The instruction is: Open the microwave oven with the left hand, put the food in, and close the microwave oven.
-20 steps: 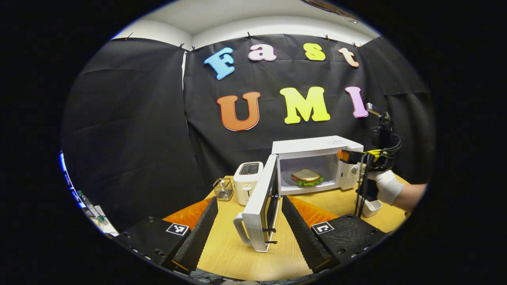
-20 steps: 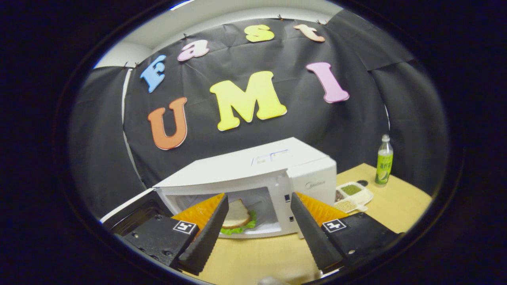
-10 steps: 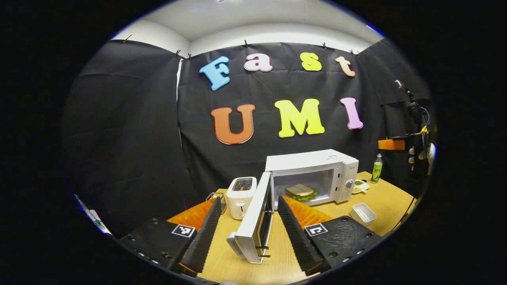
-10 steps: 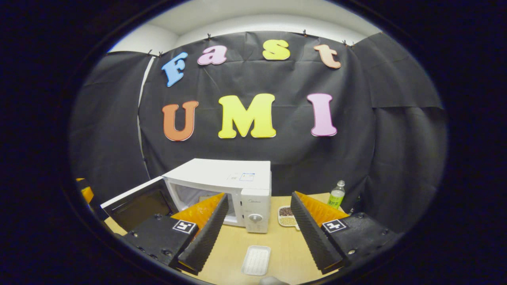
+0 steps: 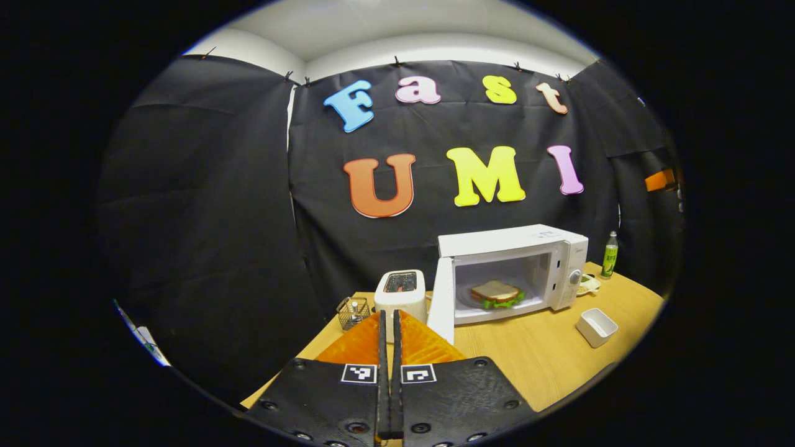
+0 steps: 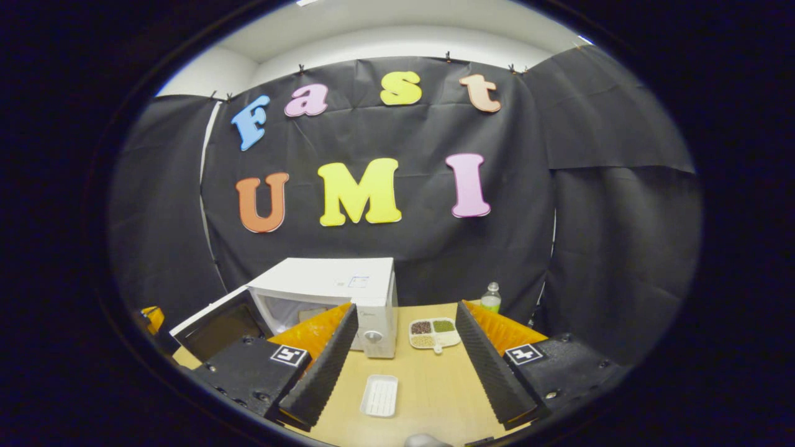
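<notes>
Left gripper (image 5: 389, 366) pinched closed, empty, seemingly behind the microwave door (image 5: 443, 299); right gripper (image 6: 404, 366) wide, level.

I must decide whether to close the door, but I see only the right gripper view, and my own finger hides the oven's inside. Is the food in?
Observer: Yes. In the left gripper view a sandwich lies inside the microwave.
Operator: Does the left gripper hold the door?
Observer: No. The left gripper is shut on nothing, short of the open door.
Operator: Is anything beside the door?
Observer: A toaster stands at its left in that view.
</notes>
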Tool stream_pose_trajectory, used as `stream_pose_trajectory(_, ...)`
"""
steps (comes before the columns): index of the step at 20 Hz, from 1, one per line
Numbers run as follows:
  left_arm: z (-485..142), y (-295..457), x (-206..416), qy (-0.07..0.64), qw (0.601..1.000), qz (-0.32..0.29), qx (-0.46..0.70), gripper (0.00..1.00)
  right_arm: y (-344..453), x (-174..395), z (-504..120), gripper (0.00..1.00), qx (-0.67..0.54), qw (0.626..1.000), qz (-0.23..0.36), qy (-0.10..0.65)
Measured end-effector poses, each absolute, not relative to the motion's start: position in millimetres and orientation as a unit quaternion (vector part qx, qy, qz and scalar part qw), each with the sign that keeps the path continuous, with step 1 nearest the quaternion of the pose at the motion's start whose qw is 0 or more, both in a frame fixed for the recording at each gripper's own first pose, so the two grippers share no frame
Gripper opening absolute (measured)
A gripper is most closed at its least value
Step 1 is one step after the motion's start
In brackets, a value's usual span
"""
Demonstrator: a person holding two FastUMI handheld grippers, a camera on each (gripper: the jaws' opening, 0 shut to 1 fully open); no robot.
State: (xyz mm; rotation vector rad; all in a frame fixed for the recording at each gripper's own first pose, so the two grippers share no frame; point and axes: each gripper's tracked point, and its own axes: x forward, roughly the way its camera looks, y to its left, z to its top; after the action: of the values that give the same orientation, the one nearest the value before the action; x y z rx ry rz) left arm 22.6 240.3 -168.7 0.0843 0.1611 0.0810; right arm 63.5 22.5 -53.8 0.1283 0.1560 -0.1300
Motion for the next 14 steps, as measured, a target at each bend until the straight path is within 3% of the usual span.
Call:
stream_pose_trajectory(1, -183, 249, 22, 0.094, 0.994, 0.048, 0.038, 0.0, 20, 60, -53, 0.91, 0.063, 0.993, -0.067, 0.079)
stream_pose_trajectory(2, -199, 260, 22, 0.105, 0.992, 0.055, 0.041, 0.0, 17, 56, -52, 1.0, 0.063, 0.992, -0.072, 0.082)
stream_pose_trajectory(3, -216, 271, 24, 0.118, 0.99, 0.065, 0.047, 0.0, 17, 53, -51, 1.0, 0.065, 0.992, -0.074, 0.083)
stream_pose_trajectory(4, -227, 278, 25, 0.126, 0.989, 0.069, 0.047, 0.0, 15, 50, -51, 0.92, 0.066, 0.991, -0.077, 0.085)
stream_pose_trajectory(5, -236, 281, 26, 0.13, 0.988, 0.067, 0.041, 0.0, 14, 47, -53, 0.91, 0.066, 0.991, -0.08, 0.089)
stream_pose_trajectory(11, -255, 265, 30, 0.146, 0.987, 0.041, 0.052, 0.0, 13, 33, -50, 0.92, 0.075, 0.989, -0.082, 0.096)
stream_pose_trajectory(12, -254, 256, 27, 0.144, 0.988, 0.034, 0.046, 0.0, 13, 32, -47, 1.0, 0.076, 0.989, -0.081, 0.096)
stream_pose_trajectory(13, -253, 248, 26, 0.144, 0.988, 0.027, 0.05, 0.0, 13, 30, -45, 1.0, 0.079, 0.989, -0.079, 0.095)
stream_pose_trajectory(14, -253, 239, 26, 0.141, 0.988, 0.022, 0.055, 0.0, 14, 28, -43, 0.92, 0.081, 0.989, -0.077, 0.094)
